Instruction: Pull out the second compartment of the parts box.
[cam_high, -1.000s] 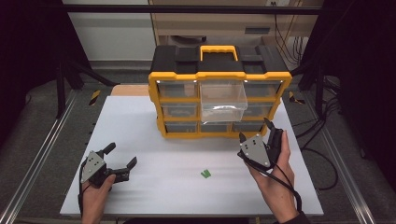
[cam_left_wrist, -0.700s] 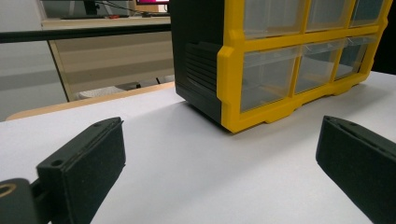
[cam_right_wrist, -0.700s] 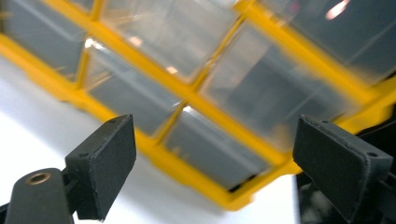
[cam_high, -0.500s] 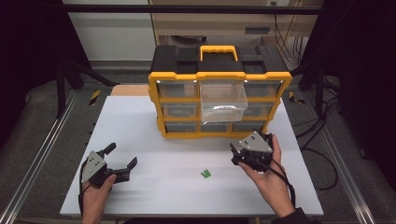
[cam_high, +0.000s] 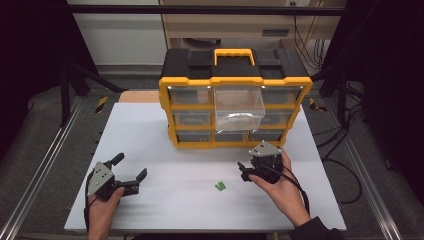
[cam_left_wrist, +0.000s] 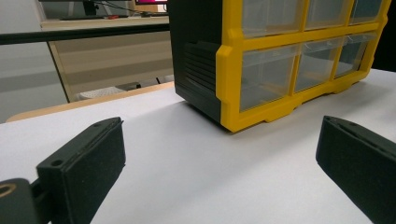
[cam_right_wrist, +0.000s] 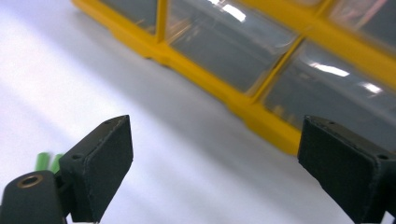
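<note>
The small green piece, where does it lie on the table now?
In the high view the small green piece lies on the white table, in front of the drawer organizer and just left of the right hand-held gripper.

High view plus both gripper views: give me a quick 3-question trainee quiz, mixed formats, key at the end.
1. True or false: the top middle drawer of the organizer is pulled out.
2. Multiple choice: the small green piece lies A) inside a drawer, B) on the white table between the two grippers, C) in the left gripper.
3. Fill in: the jaws of the right gripper stand ____, holding nothing.

Key: 1 true; 2 B; 3 open.
</note>
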